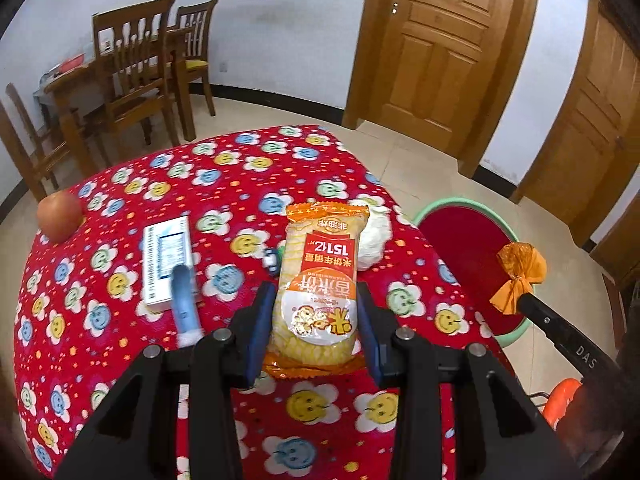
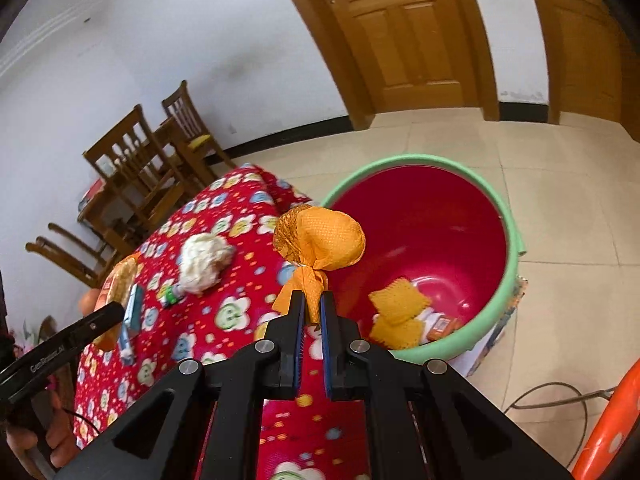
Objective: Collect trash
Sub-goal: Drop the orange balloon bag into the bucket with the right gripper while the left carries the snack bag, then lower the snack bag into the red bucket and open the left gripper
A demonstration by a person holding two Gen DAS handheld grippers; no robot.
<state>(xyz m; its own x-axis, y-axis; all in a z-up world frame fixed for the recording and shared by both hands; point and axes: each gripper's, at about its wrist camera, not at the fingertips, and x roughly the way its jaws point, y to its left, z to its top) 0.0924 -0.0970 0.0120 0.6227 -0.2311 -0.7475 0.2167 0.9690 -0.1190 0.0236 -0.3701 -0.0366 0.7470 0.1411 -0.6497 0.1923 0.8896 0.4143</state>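
My left gripper (image 1: pixel 316 308) is shut on a rice-cracker packet (image 1: pixel 320 272), orange and yellow with a red label, pinched by its sides just above the red flowered tablecloth (image 1: pixel 224 184). My right gripper (image 2: pixel 312 300) is shut on the twisted tail of an orange mesh wrapper (image 2: pixel 320 240), held up at the table's edge beside the bin's near rim. The bin (image 2: pixel 508 280) is red inside with a green rim and stands on the floor to the right of the table. At its bottom lie orange mesh pieces (image 2: pixel 400 304) and a small orange packet (image 2: pixel 442 326).
On the cloth lie a white box (image 1: pixel 168 256), a blue tube (image 1: pixel 184 308), an apple (image 1: pixel 59 216), a crumpled white paper ball (image 1: pixel 374 236) and a small item (image 1: pixel 271 259). Wooden chairs (image 1: pixel 132 76) stand behind. An orange stool (image 2: pixel 608 420) and a cable (image 2: pixel 560 396) are at the lower right.
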